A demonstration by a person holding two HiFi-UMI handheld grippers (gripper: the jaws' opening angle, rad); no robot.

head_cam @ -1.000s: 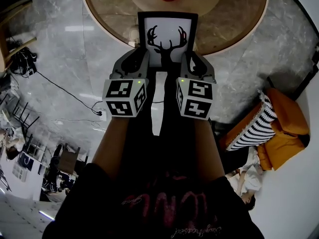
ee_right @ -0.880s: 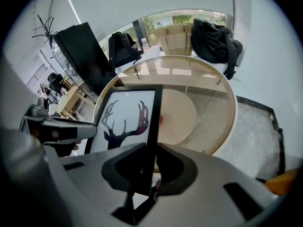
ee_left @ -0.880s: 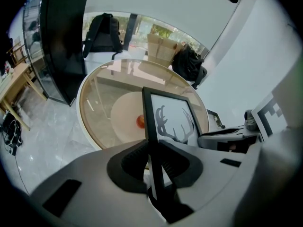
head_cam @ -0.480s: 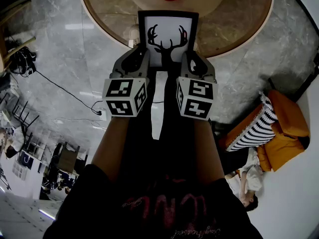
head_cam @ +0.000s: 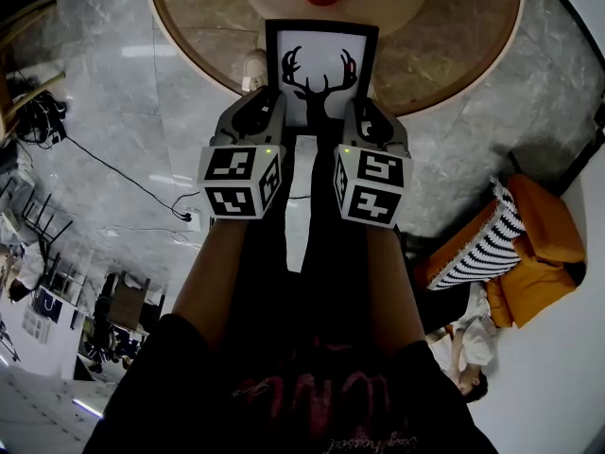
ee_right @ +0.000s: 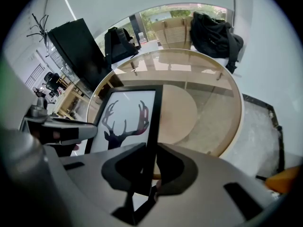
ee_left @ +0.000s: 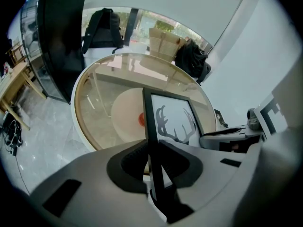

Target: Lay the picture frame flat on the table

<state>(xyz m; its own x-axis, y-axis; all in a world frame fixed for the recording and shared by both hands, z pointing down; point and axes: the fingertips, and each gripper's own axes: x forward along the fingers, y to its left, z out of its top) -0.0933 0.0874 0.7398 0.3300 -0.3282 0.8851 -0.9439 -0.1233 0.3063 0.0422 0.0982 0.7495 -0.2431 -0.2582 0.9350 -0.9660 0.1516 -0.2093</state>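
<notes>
Head view shows the round glass table (head_cam: 454,74) ahead of you, with the deer-print picture frame (head_cam: 321,64) held over its near rim, face toward you, not yet laid down. Your left hand-held gripper (head_cam: 271,104) is clamped on the frame's left edge and your right hand-held gripper (head_cam: 362,112) on its right edge. You seem to be mid-carry. Next, lower both sides evenly onto the glass, then release. Compared with a second ago, little differs: the frame sits a shade further right.
</notes>
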